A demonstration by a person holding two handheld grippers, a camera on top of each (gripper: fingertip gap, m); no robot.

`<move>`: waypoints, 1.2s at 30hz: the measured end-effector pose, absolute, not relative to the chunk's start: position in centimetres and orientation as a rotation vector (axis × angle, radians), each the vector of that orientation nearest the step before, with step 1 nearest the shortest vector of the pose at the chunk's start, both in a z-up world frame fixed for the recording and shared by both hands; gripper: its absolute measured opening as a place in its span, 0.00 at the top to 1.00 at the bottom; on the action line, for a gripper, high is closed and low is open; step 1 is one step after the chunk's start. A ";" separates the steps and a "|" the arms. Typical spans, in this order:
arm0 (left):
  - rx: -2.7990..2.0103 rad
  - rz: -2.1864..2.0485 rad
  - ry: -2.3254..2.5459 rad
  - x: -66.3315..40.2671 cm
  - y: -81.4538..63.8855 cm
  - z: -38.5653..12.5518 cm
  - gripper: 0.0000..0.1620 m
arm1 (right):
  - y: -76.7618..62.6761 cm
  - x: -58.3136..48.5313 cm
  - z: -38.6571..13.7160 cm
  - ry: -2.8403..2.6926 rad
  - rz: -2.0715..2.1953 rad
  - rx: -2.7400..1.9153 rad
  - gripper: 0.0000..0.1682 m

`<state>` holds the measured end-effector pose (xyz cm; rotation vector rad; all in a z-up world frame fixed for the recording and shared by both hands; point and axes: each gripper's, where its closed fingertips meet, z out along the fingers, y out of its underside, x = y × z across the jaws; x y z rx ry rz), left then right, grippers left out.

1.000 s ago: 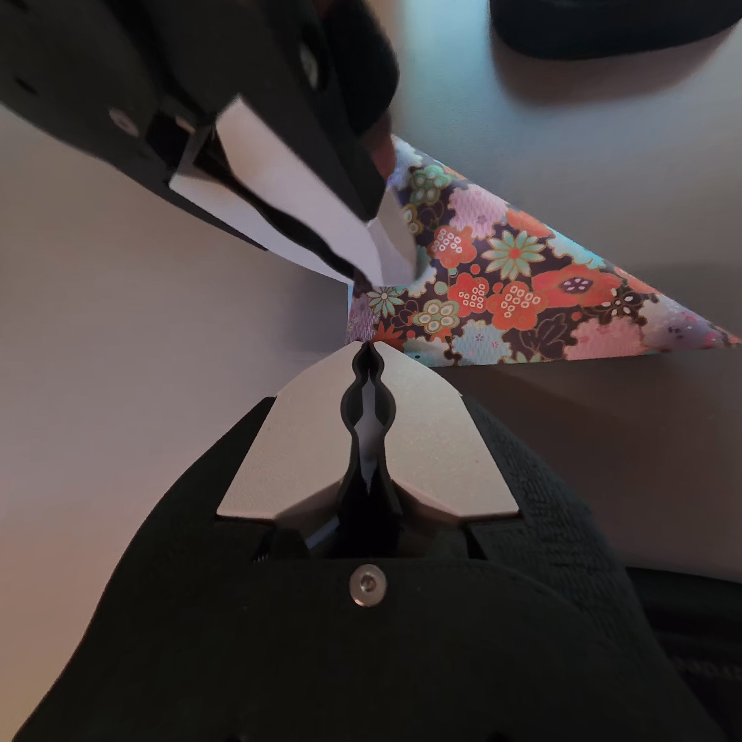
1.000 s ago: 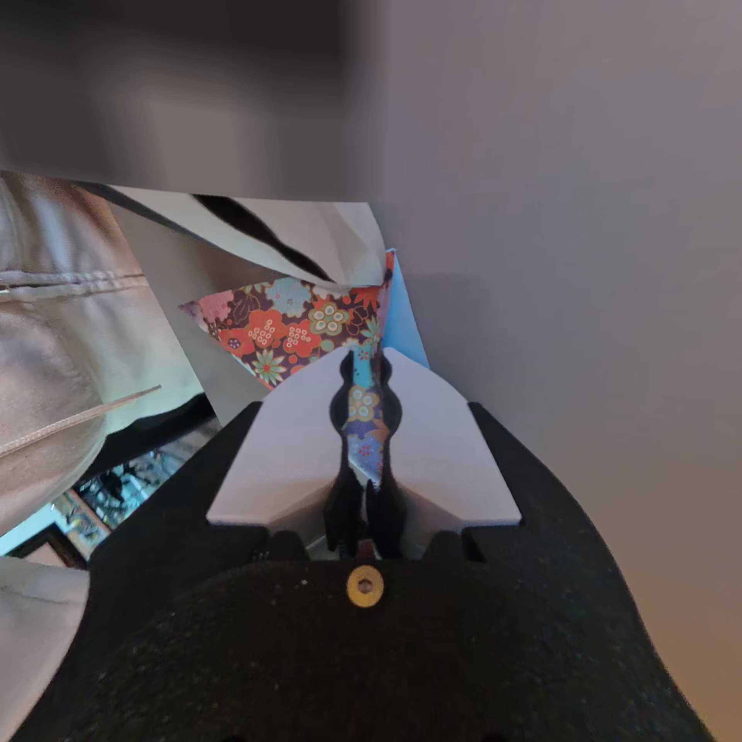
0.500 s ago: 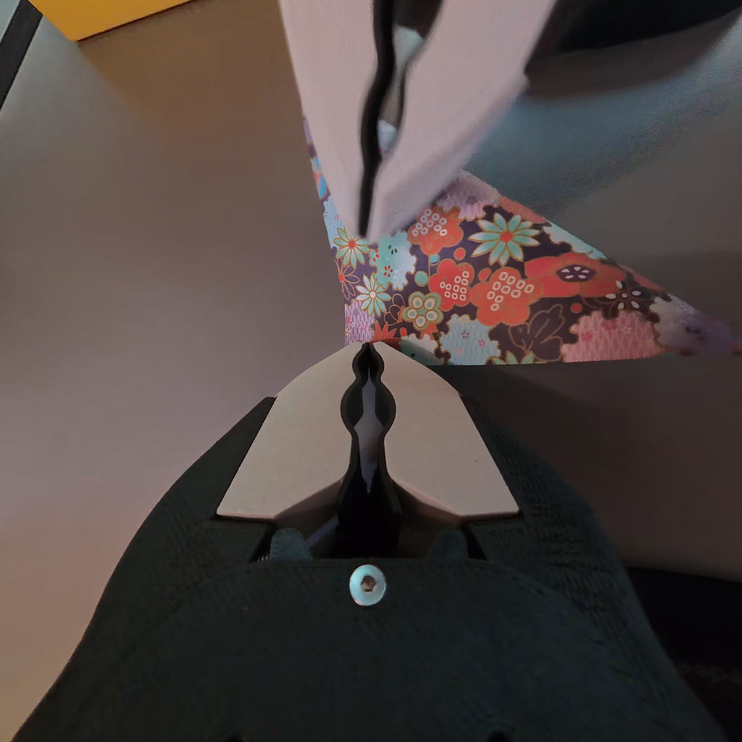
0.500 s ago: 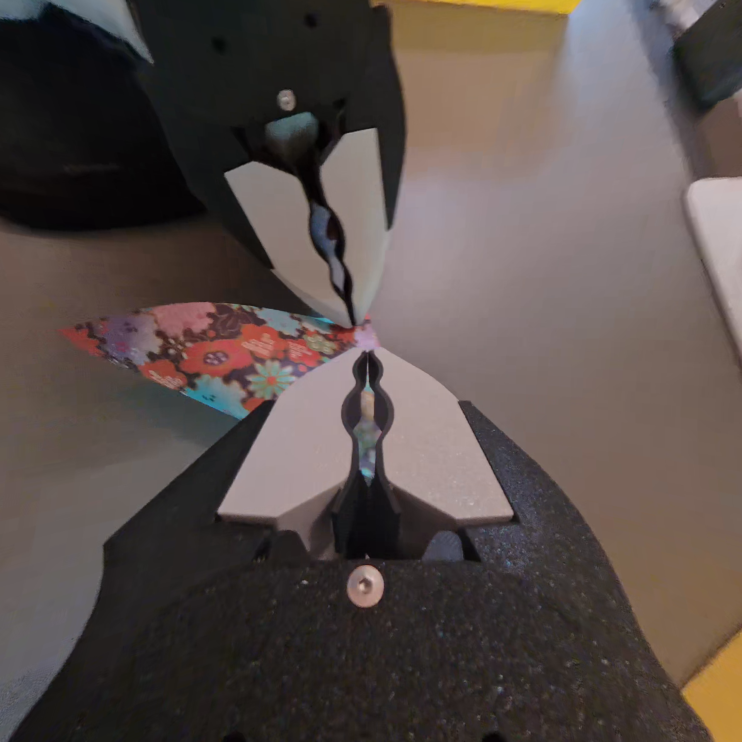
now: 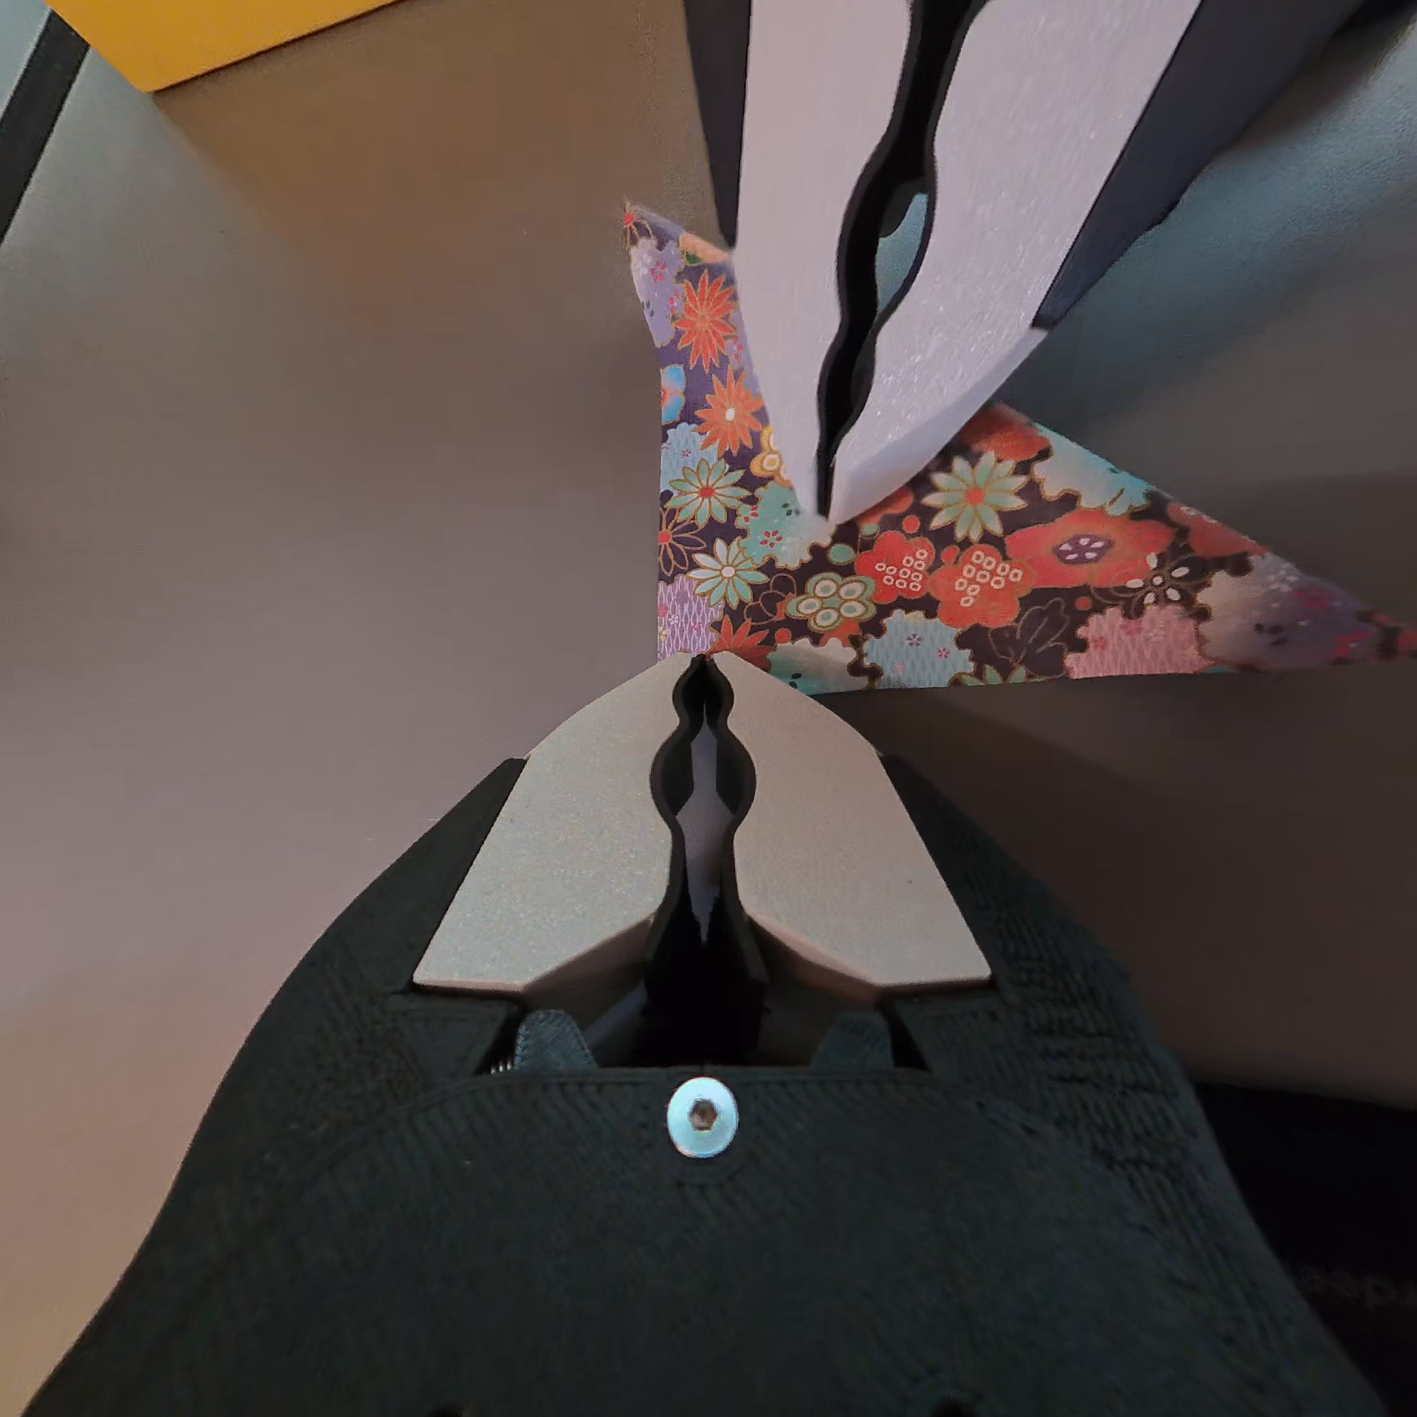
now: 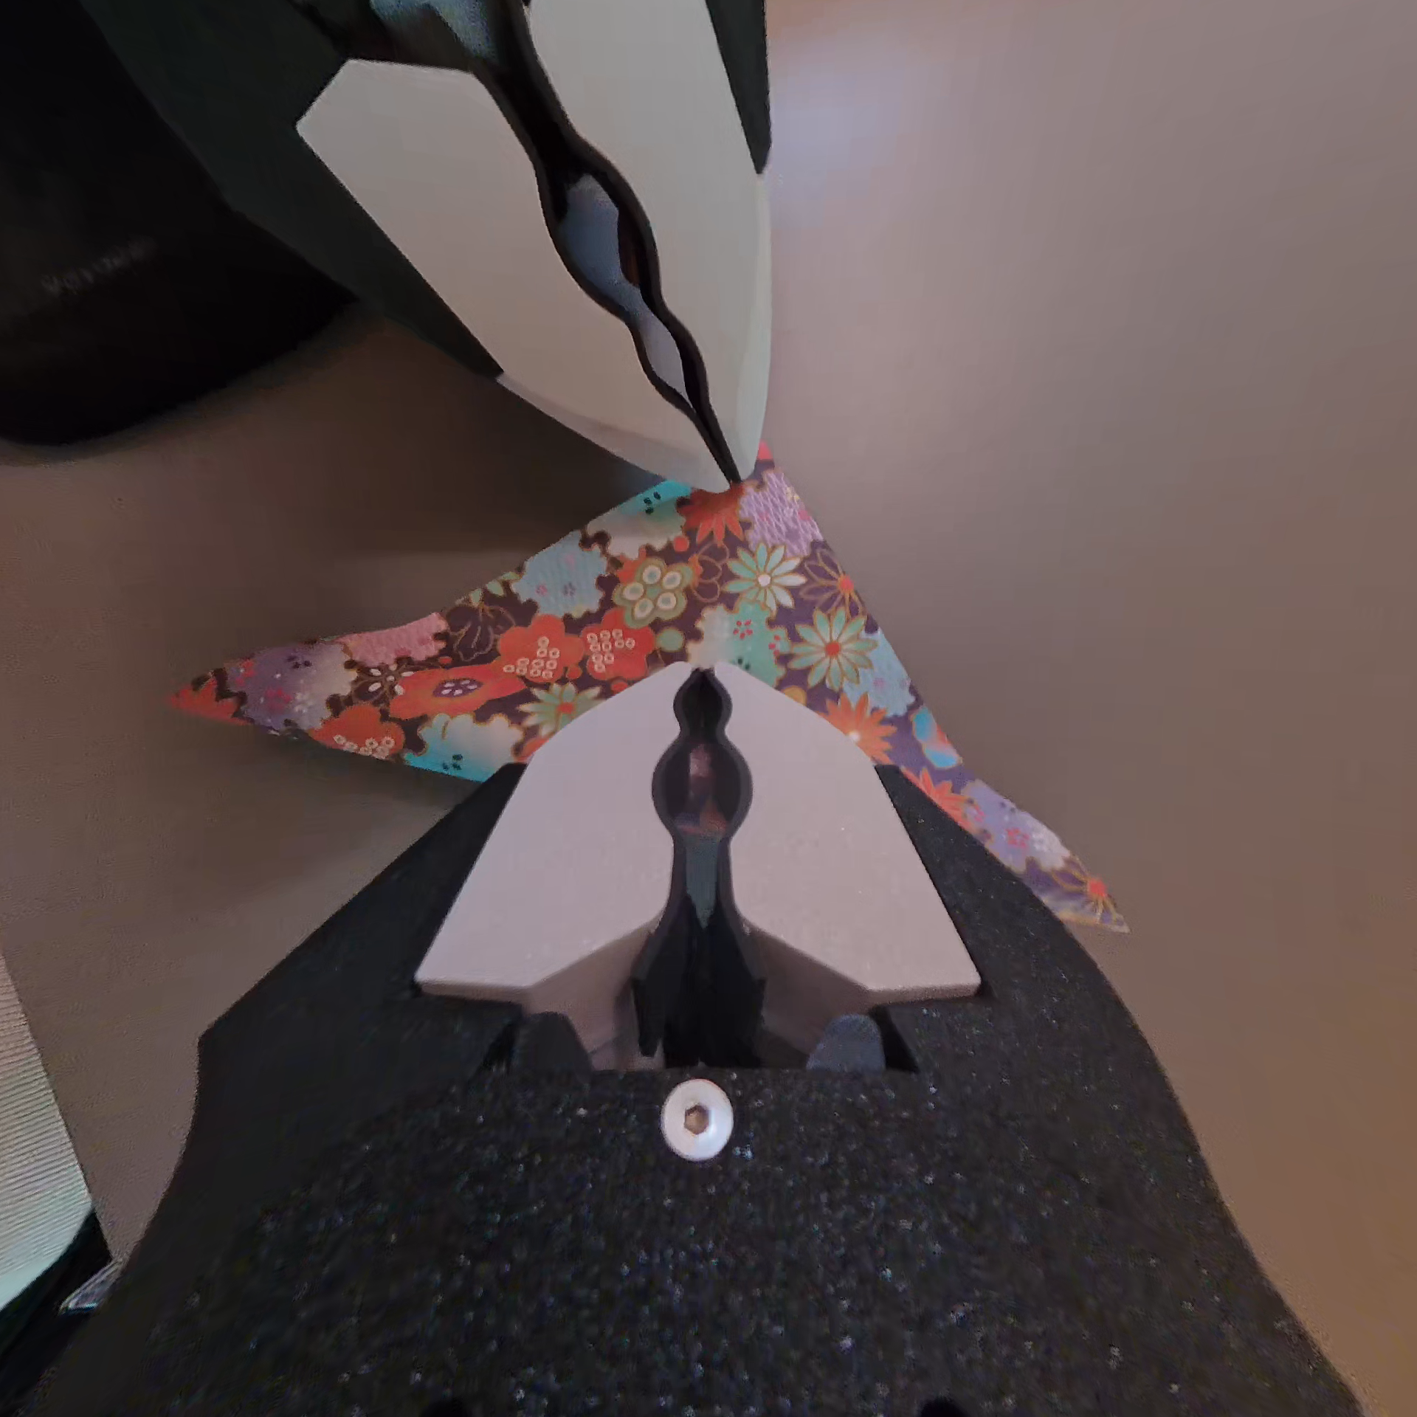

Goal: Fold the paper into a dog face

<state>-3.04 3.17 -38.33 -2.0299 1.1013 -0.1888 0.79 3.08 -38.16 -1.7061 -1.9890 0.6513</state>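
Over the grey counter (image 5: 307,537): grips paper (image 5: 997,583) corner with clenched left tool (image 5: 701,663); presses right tool (image 5: 830,502), closed, onto flap; risks skewed crease if slipping.

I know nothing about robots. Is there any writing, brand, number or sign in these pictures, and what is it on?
Nothing here can be read.
Faint marks on the black object on the table: too blurred to read.
The paper: only a flower pattern, no words or numbers.

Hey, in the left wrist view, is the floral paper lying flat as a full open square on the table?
No: the floral paper is folded into a triangle, with its right tip running out to a point on the table.
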 end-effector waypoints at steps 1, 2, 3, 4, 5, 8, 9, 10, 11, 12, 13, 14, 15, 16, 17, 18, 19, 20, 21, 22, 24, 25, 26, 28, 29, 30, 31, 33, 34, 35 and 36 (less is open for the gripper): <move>-2.030 -0.190 1.101 -3.0 3.2 -38.3 1.00 | 3.2 1.2 -38.2 -1.964 0.664 -1.714 1.00; -2.030 -0.192 1.101 -3.0 3.2 -38.3 1.00 | 3.3 1.5 -38.1 -1.936 0.678 -1.726 1.00; -2.029 -0.194 1.100 -3.0 3.2 -38.3 1.00 | 3.3 1.9 -38.1 -1.910 0.694 -1.739 1.00; -2.030 -0.196 1.100 -3.0 3.2 -38.3 1.00 | 3.4 2.4 -38.1 -1.887 0.708 -1.750 1.00; -2.030 -0.197 1.099 -3.0 3.2 -38.3 1.00 | 3.4 2.7 -38.1 -1.864 0.721 -1.763 1.00; -2.031 -0.201 1.098 -3.0 3.2 -38.3 1.00 | 3.3 3.9 -38.1 -1.849 0.708 -1.766 1.00; -2.031 -0.201 1.098 -3.0 3.2 -38.3 1.00 | 3.3 4.2 -38.1 -1.845 0.703 -1.768 1.00; -2.031 -0.202 1.098 -3.0 3.2 -38.3 1.00 | 3.3 4.5 -38.1 -1.839 0.702 -1.773 1.00; -2.032 -0.203 1.098 -3.1 3.2 -38.3 1.00 | 3.2 4.8 -38.1 -1.834 0.700 -1.783 1.00; -2.032 -0.204 1.097 -3.0 3.2 -38.3 1.00 | 3.3 5.2 -38.2 -1.830 0.696 -1.798 1.00; -2.032 -0.204 1.097 -3.0 3.2 -38.3 1.00 | 3.2 5.5 -38.2 -1.831 0.691 -1.812 1.00; -2.032 -0.203 1.097 -3.0 3.2 -38.3 1.00 | 3.3 5.8 -38.2 -1.835 0.684 -1.826 1.00; -2.032 -0.204 1.097 -3.0 3.2 -38.3 1.00 | 3.2 6.1 -38.2 -1.842 0.683 -1.838 1.00; -2.032 -0.205 1.098 -3.0 3.2 -38.3 1.00 | 3.1 6.4 -38.2 -1.866 0.690 -1.844 1.00; -2.032 -0.207 1.097 -3.0 3.2 -38.3 1.00 | 2.9 6.9 -38.2 -1.909 0.696 -1.847 1.00; -2.033 -0.209 1.096 -3.0 3.2 -38.3 1.00 | 3.1 6.9 -37.7 -1.913 0.711 -1.833 1.00; -2.032 -0.208 1.097 -3.0 3.2 -38.3 1.00 | 3.5 6.3 -36.4 -1.863 0.769 -1.768 1.00; -2.031 -0.205 1.098 -3.0 3.2 -38.3 1.00 | 3.8 5.5 -34.8 -1.807 0.834 -1.689 1.00; -2.031 -0.204 1.098 -3.0 3.2 -38.3 1.00 | 3.9 4.9 -33.8 -1.798 0.866 -1.627 1.00; -2.030 -0.202 1.098 -3.0 3.2 -38.3 1.00 | 4.0 4.6 -33.8 -1.838 0.840 -1.593 1.00; -2.032 -0.204 1.098 -3.0 3.2 -38.3 1.00 | 4.1 4.4 -35.3 -1.968 0.728 -1.543 1.00; -2.032 -0.207 1.098 -3.0 3.2 -38.3 1.00 | 3.7 4.1 -35.9 -2.020 0.722 -1.493 1.00; -2.031 -0.206 1.100 -3.0 3.2 -38.3 1.00 | 3.4 3.9 -36.3 -2.047 0.707 -1.461 1.00; -2.030 -0.199 1.103 -3.0 3.2 -38.3 1.00 | 3.5 4.1 -37.6 -2.119 0.622 -1.444 1.00; -2.030 -0.194 1.104 -3.0 3.2 -38.3 1.00 | 3.6 4.3 -38.1 -2.141 0.584 -1.443 1.00; -2.031 -0.190 1.105 -3.0 3.2 -38.3 1.00 | 3.6 4.3 -38.1 -2.136 0.586 -1.437 1.00; -2.033 -0.192 1.104 -3.0 3.2 -38.2 1.00 | 3.6 4.4 -38.1 -2.127 0.599 -1.448 1.00; -2.037 -0.206 1.097 -3.0 3.2 -38.2 1.00 | 3.6 4.4 -38.1 -2.105 0.627 -1.480 1.00; -2.038 -0.212 1.095 -3.0 3.2 -38.2 1.00 | 3.6 4.4 -38.1 -2.099 0.635 -1.488 1.00; -2.041 -0.215 1.094 -3.0 3.2 -38.2 1.00 | 3.6 4.5 -38.1 -2.096 0.638 -1.490 1.00; -2.042 -0.215 1.092 -3.0 3.2 -38.2 1.00 | 3.6 4.5 -38.1 -2.091 0.641 -1.493 1.00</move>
